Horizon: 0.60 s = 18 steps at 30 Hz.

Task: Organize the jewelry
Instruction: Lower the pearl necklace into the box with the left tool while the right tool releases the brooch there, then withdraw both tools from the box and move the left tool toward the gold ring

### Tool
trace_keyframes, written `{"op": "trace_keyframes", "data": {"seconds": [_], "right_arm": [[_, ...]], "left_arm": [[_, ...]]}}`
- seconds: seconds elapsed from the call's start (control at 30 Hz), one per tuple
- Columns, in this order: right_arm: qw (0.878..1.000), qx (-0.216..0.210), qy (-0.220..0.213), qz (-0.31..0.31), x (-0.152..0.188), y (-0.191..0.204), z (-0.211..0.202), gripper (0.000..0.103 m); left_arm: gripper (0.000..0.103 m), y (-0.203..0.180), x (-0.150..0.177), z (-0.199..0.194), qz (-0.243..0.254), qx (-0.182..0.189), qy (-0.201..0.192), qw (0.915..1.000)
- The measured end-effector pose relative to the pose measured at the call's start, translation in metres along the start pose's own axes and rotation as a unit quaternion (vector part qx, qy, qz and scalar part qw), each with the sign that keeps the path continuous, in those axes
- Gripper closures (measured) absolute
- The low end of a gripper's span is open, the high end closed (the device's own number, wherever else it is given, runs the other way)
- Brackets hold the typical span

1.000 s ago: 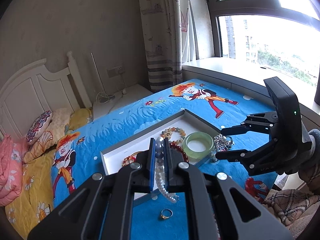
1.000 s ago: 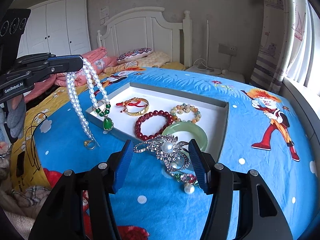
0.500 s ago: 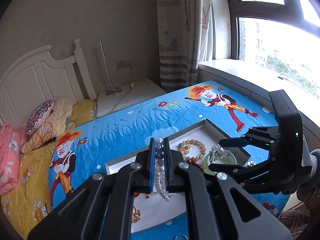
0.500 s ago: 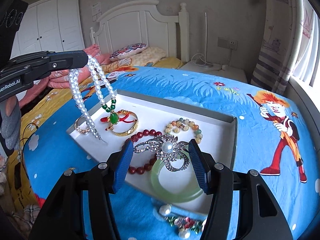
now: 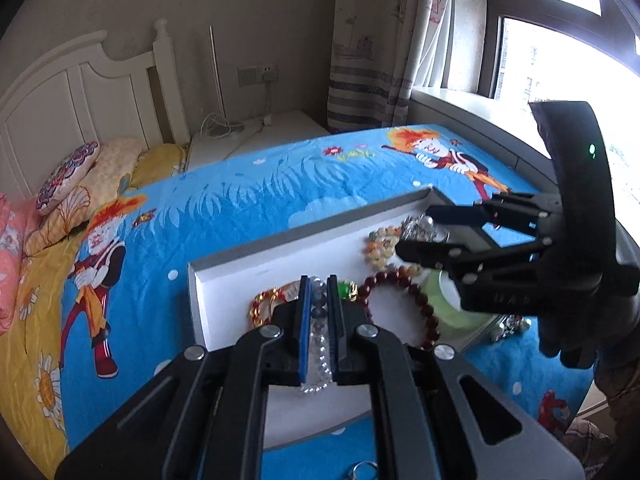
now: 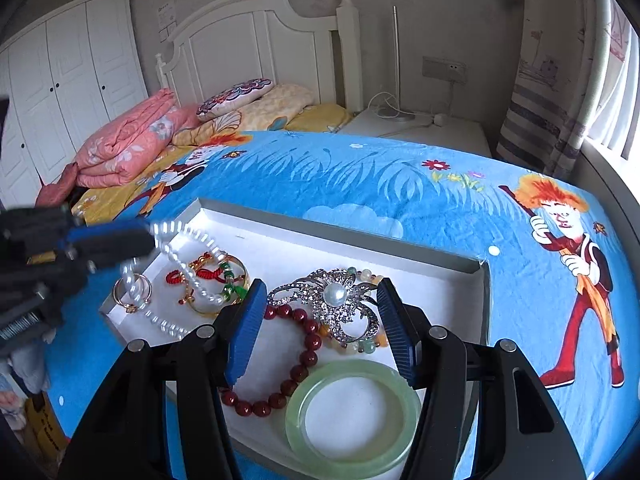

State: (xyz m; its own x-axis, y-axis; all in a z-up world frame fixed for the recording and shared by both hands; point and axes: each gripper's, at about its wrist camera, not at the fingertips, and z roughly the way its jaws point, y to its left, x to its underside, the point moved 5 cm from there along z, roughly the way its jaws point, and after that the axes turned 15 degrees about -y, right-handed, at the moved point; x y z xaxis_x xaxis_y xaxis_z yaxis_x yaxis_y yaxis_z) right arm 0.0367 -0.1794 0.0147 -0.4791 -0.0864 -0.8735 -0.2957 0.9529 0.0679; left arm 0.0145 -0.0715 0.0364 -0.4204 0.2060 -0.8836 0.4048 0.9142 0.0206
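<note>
My left gripper (image 5: 319, 308) is shut on a pearl necklace (image 5: 320, 344). From the right wrist view that left gripper (image 6: 148, 240) hangs over the left end of the white tray (image 6: 340, 236). The pearl necklace (image 6: 188, 276) drapes down onto the jewelry lying there. My right gripper (image 6: 320, 320) is shut on a silver brooch (image 6: 334, 300) with a pearl centre, just above the tray's middle. In the left wrist view the right gripper (image 5: 416, 236) holds that brooch (image 5: 420, 226) over the tray (image 5: 280, 256).
The tray holds a green jade bangle (image 6: 352, 412), a red bead bracelet (image 6: 304, 360), a pastel bead bracelet (image 6: 360, 346), a gold bangle with red cord (image 6: 208, 276) and a gold ring (image 6: 132, 292). A loose ring (image 5: 362, 472) and another sparkly piece (image 5: 508, 326) lie on the blue bedspread.
Both grippers moved forward over the tray. The pearl necklace came down from hanging free to draping into the tray's left end. The brooch travelled from over the bedspread to above the tray.
</note>
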Motion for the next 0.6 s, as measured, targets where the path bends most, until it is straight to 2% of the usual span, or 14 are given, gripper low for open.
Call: {"op": "trace_keyframes", "data": {"seconds": [0.07, 0.13, 0.17, 0.2, 0.23, 0.27, 0.43, 0.6], "right_arm": [[1.000, 0.002, 0.008, -0.002, 0.000, 0.001, 0.006, 0.047], [1.000, 0.007, 0.022, -0.002, -0.001, 0.002, 0.015, 0.047], [1.000, 0.010, 0.028, -0.002, -0.001, 0.003, 0.020, 0.047], [0.999, 0.012, 0.033, -0.004, -0.001, 0.006, 0.024, 0.047], [0.999, 0.014, 0.037, -0.005, -0.002, 0.008, 0.028, 0.047], [0.999, 0.015, 0.043, -0.007, -0.004, 0.012, 0.034, 0.047], [0.997, 0.035, 0.073, -0.011, -0.006, 0.022, 0.058, 0.047], [0.994, 0.052, 0.100, -0.001, -0.003, 0.025, 0.077, 0.047]], "left_arm": [[0.096, 0.006, 0.011, 0.001, -0.006, -0.003, 0.010, 0.9999], [0.087, 0.015, 0.020, 0.002, -0.015, -0.015, 0.019, 0.9996], [0.067, 0.020, 0.023, 0.002, -0.023, -0.022, 0.020, 0.9993], [0.042, 0.025, 0.025, 0.001, -0.033, -0.029, 0.016, 0.9989], [0.034, 0.030, 0.024, -0.002, -0.042, -0.035, 0.008, 0.9984], [0.030, 0.035, 0.024, -0.005, -0.052, -0.041, -0.001, 0.9978], [0.024, 0.051, 0.022, -0.024, -0.076, -0.066, -0.024, 0.9947], [0.017, 0.051, 0.033, -0.047, -0.088, -0.068, -0.046, 0.9927]]}}
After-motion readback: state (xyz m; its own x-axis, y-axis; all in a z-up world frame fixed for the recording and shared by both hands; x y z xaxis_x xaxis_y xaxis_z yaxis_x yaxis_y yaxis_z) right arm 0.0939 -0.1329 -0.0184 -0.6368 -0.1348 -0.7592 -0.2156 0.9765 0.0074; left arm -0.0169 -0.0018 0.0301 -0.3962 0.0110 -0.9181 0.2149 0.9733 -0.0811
